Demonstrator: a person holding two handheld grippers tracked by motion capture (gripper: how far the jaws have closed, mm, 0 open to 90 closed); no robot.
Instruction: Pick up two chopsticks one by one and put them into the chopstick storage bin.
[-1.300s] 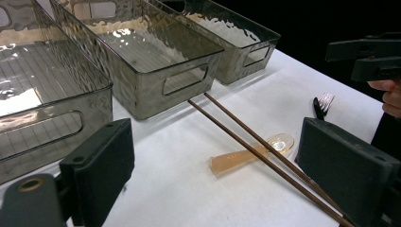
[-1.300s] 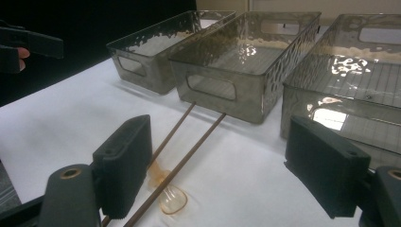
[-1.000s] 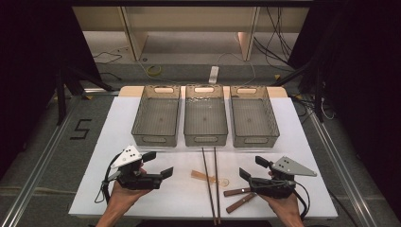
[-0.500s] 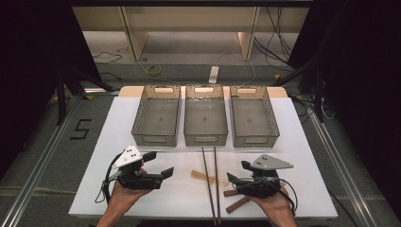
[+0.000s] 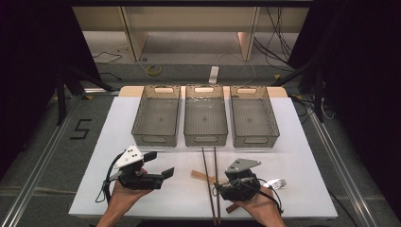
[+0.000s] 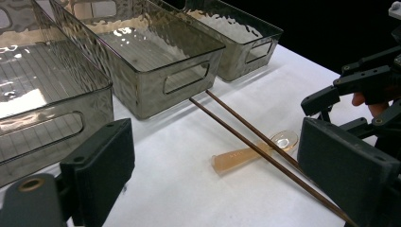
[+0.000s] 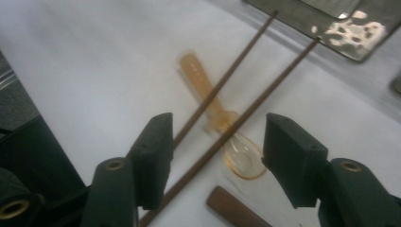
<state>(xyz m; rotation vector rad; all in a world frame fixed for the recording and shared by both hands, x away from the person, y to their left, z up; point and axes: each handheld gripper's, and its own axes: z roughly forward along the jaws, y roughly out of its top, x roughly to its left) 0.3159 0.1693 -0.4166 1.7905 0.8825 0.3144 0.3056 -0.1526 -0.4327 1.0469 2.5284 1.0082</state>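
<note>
From the high view, your right tongs [image 5: 218,185] sit at the near end of the two chopsticks [image 5: 211,170], with the amber spoon [image 5: 201,176] just to their left and a fork [image 5: 275,183] lying behind your right hand. Your left tongs [image 5: 160,164] hang well apart to the left, released, with nothing between the jaws. Three clear bins [image 5: 205,116] stand in a row beyond both tongs on the white bench [image 5: 302,156].

In the left gripper view, your left tongs [image 6: 215,165] are spread wide over bare bench; the chopsticks [image 6: 246,137] cross the amber spoon [image 6: 241,156] ahead of them, and your right tongs [image 6: 326,101] are at the right edge.

The right gripper view alone shows the close detail: your right tongs [image 7: 217,144] straddle both chopsticks [image 7: 222,123] and the amber spoon [image 7: 222,123] bowl, pads not touching anything, and a brown handle [image 7: 231,210] lies below. The jaws have just been closing, about half open now. Since the earlier frame, your right hand has slid left from the brown handles to the chopsticks.
</note>
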